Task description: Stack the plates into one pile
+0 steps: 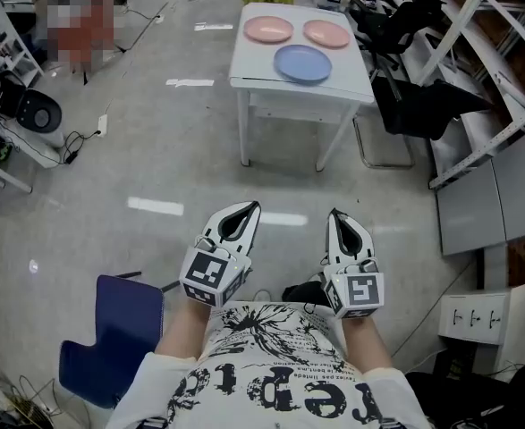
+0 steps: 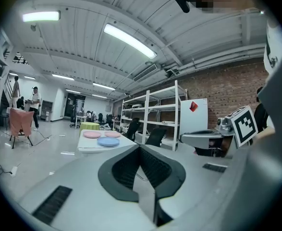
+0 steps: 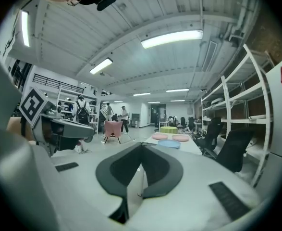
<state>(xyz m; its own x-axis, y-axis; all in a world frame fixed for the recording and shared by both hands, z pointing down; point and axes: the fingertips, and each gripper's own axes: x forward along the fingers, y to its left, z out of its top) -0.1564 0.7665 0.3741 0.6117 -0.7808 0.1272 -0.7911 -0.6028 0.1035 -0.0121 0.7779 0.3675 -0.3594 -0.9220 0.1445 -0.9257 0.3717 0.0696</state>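
Nearest is the person's printed shirt [image 1: 280, 374]. Just ahead of it, the left claw [image 1: 252, 206] and the right claw [image 1: 334, 213] are held side by side, well short of the table [image 1: 255, 68]. Each claw is pressed together with nothing between its pads, as both gripper views confirm. No plate has been taken up.

All three plates lie apart on the table: the blue plate [image 1: 302, 63] nearest its front edge, the pink plate [image 1: 268, 29] behind it to the left, and the salmon plate [image 1: 326, 33] behind it to the right.

Risks, as judged:
- A claw that arrives pressed together would push a plate rather than grip it.
- The blue plate could be nudged towards the table's edge.
- The thin rims lying flat may slip from a shallow pinch.

A dark blue chair [image 1: 110, 338] stands well short of the table, off to the left. A black chair [image 1: 423, 105] just beside the table's right side may crowd the right arm. The floor up to the table's front is open.
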